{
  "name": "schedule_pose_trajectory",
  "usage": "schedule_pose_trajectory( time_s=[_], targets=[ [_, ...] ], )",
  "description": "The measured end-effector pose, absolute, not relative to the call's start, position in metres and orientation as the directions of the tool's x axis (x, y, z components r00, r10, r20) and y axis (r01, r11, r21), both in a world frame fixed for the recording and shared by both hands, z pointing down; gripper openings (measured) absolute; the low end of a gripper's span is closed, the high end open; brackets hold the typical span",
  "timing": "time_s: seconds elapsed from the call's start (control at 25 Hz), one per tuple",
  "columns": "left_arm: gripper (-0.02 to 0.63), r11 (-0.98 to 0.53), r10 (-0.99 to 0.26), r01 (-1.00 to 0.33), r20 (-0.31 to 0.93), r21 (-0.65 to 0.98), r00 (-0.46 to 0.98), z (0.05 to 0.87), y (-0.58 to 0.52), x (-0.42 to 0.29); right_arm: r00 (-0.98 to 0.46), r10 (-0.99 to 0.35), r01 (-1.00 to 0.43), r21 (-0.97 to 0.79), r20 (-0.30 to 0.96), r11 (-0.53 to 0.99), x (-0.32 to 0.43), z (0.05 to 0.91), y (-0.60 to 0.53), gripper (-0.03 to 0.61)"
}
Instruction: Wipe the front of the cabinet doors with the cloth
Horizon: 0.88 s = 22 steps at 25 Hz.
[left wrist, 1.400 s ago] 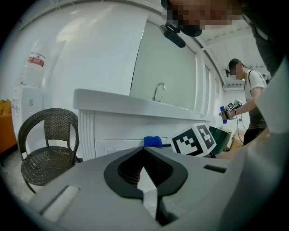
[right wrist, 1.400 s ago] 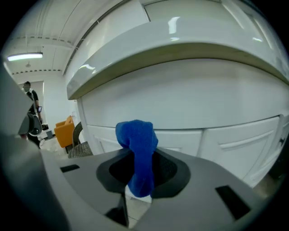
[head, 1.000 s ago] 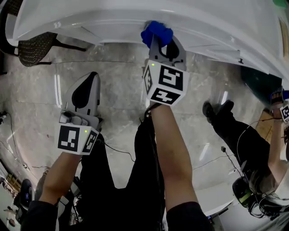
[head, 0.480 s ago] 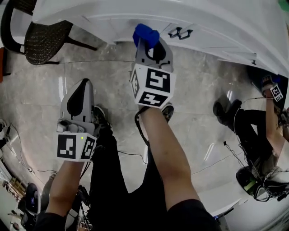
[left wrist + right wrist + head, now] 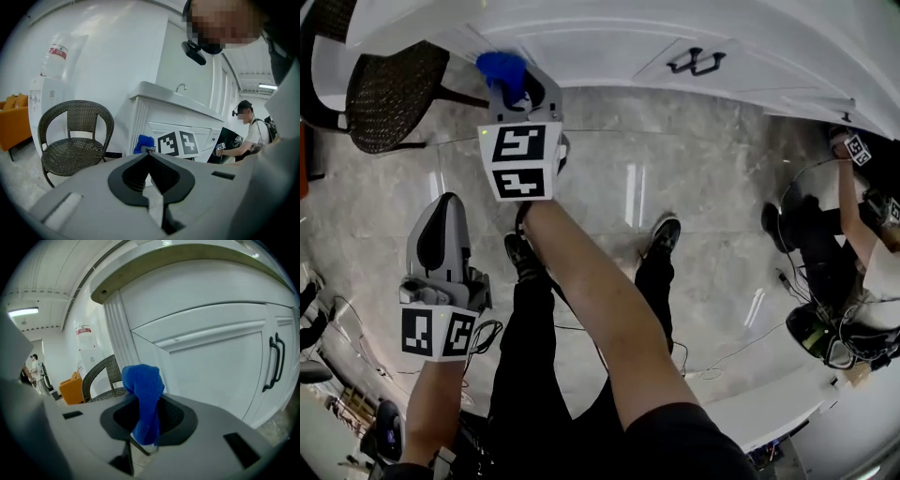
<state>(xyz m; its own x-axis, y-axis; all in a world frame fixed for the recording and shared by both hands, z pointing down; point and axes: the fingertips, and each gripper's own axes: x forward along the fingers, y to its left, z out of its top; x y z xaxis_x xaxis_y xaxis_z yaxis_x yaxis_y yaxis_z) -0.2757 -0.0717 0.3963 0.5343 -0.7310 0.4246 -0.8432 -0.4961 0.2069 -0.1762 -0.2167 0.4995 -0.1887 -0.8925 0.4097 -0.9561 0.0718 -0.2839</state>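
The white cabinet (image 5: 609,42) runs across the top of the head view, and its panelled door (image 5: 211,362) fills the right gripper view. My right gripper (image 5: 508,82) is shut on the blue cloth (image 5: 501,67). It holds the cloth by the cabinet's lower left end; I cannot tell whether the cloth touches the front. The bunched cloth (image 5: 143,390) sticks up from the shut jaws. My left gripper (image 5: 450,202) hangs lower, over the floor, shut on nothing. From it I see the cloth (image 5: 143,142) in front of the cabinet (image 5: 178,124).
Black door handles (image 5: 694,62) sit to the right, and one handle (image 5: 275,363) is near the frame edge. A wicker chair (image 5: 389,89) stands left of the cabinet, and a water dispenser (image 5: 49,79) behind it. Another person (image 5: 839,262) with grippers works at the right. Cables lie on the marble floor (image 5: 694,187).
My right gripper has carried the cloth leftward along the cabinet front, from near the handles to the left end. The left gripper has stayed low and shut.
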Motion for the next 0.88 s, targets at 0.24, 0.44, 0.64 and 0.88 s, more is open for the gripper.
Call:
schedule_pose_trajectory(
  time_s=[0.24,0.44,0.64,0.88],
  targets=[
    [0.000,-0.496,-0.703,-0.826,0.434,0.268,0.563,0.419,-0.070,-0.231,-0.157,-0.890,-0.943,-0.331,0.428,0.007,-0.121,0.513,-0.212,0.086],
    [0.000,-0.540,-0.650,-0.785,0.442,0.303,0.618,0.427,-0.056,-0.175,-0.069,-0.875,-0.944,-0.316,0.479,-0.099,-0.038,0.526,-0.195,0.086],
    [0.000,-0.571,-0.623,-0.757,0.433,0.317,0.651,0.426,-0.050,-0.133,-0.051,-0.873,-0.941,-0.316,0.486,-0.121,-0.002,0.533,-0.185,0.086],
    [0.001,-0.553,-0.613,-0.760,0.451,0.342,0.649,0.441,-0.050,-0.118,0.009,-0.869,-0.879,-0.410,0.495,-0.243,0.041,0.540,-0.172,0.086]
  ],
)
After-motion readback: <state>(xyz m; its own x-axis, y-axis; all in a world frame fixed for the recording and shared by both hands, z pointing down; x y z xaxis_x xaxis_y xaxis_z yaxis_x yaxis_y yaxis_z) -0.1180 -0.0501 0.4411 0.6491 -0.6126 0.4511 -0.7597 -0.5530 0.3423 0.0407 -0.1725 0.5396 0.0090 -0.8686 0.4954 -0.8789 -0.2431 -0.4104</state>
